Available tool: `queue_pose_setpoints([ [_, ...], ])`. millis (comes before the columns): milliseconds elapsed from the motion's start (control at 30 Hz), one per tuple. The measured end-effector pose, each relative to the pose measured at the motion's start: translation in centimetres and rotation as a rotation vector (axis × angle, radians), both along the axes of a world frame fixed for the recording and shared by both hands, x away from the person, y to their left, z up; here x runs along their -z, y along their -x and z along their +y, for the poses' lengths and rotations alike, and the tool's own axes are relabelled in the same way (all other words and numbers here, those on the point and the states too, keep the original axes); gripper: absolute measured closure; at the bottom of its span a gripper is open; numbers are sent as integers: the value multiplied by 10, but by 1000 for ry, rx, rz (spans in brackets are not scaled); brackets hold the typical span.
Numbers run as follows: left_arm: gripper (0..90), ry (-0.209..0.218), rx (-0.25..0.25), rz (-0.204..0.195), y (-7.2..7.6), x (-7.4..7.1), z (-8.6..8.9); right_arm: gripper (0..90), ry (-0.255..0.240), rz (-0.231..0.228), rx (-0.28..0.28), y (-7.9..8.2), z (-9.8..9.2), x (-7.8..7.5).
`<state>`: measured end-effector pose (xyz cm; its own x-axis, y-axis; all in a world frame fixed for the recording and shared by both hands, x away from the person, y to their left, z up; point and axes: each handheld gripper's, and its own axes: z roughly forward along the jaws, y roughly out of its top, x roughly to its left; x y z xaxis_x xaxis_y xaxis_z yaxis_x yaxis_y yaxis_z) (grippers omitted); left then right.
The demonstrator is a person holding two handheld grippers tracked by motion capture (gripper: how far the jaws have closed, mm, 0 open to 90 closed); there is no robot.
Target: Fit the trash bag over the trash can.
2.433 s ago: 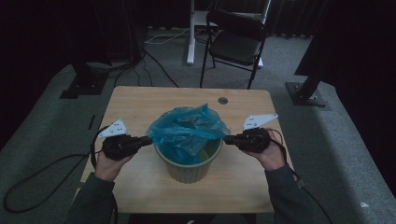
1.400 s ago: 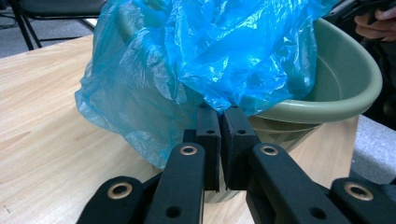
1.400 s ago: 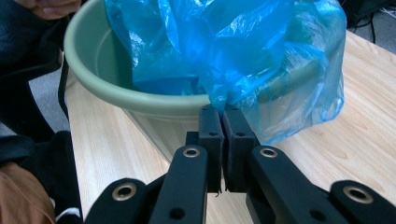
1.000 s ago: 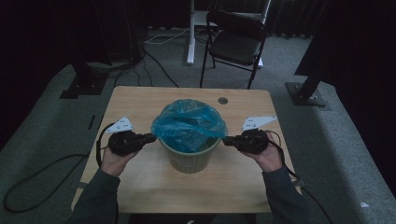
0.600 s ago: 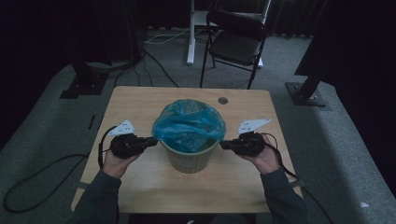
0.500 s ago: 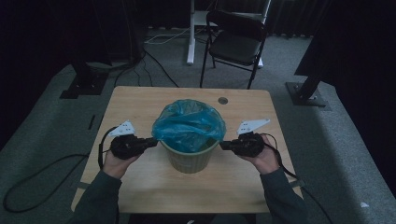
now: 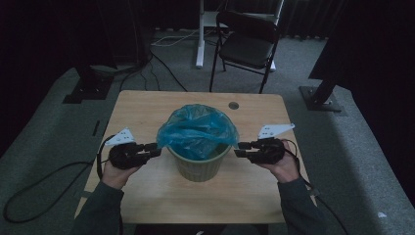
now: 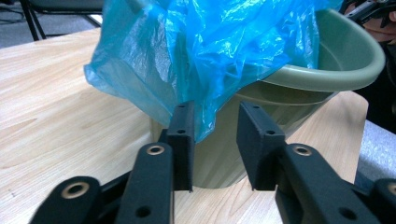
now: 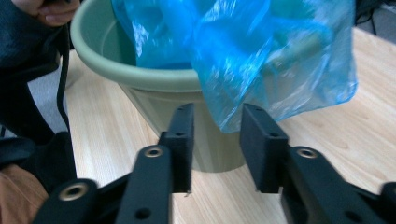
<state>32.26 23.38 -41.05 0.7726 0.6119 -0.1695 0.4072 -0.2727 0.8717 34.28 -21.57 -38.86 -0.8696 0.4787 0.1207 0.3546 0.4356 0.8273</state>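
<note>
A pale green bin (image 7: 200,166) stands mid-table with a blue plastic bag (image 7: 198,129) in it, the bag's mouth folded out over the rim. My left gripper (image 7: 154,149) is at the bin's left side and my right gripper (image 7: 241,149) at its right. Both have just been opening. In the left gripper view the gripper (image 8: 217,112) is open, and the bag's hem (image 8: 201,126) hangs loose by its jaws over the bin wall (image 8: 224,158). The right gripper (image 9: 218,112) is open too, with a bag corner (image 9: 233,119) dangling free above the gap.
The wooden table (image 7: 147,112) has a small round hole (image 7: 233,105) near its far edge. A black folding chair (image 7: 247,44) stands behind the table. Cables (image 7: 29,191) lie on the carpet at the left, and stand bases (image 7: 323,98) flank the table.
The bag, bunched above the bin earlier, now sits stretched down over the rim. Both hands came lower and closer to the bin's sides, and now barely move.
</note>
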Motion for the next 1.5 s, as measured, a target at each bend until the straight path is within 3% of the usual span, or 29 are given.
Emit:
queue_pose_setpoints([
  [267, 606, 24, -22, -26, 3, -7, 10, 523, -40, -25, 19, 2, -7, -9],
  [567, 562, 51, -21, -59, 2, -20, 12, 503, -87, -46, 36, 1, -9, -18],
  [1033, 543, 78, -16, -53, -16, -34, 7, 496, -118, -45, 37, -11, -2, -26],
  [1233, 519, 87, 17, -39, -26, -39, -3, 461, -114, -22, 8, -22, 11, -31],
  [1367, 549, 74, 21, -42, -27, -39, -8, 570, -103, -17, -16, -24, 16, -30],
  [1500, 712, 45, 24, -57, -24, -41, -15, 740, -85, -25, -33, -22, 19, -30],
])
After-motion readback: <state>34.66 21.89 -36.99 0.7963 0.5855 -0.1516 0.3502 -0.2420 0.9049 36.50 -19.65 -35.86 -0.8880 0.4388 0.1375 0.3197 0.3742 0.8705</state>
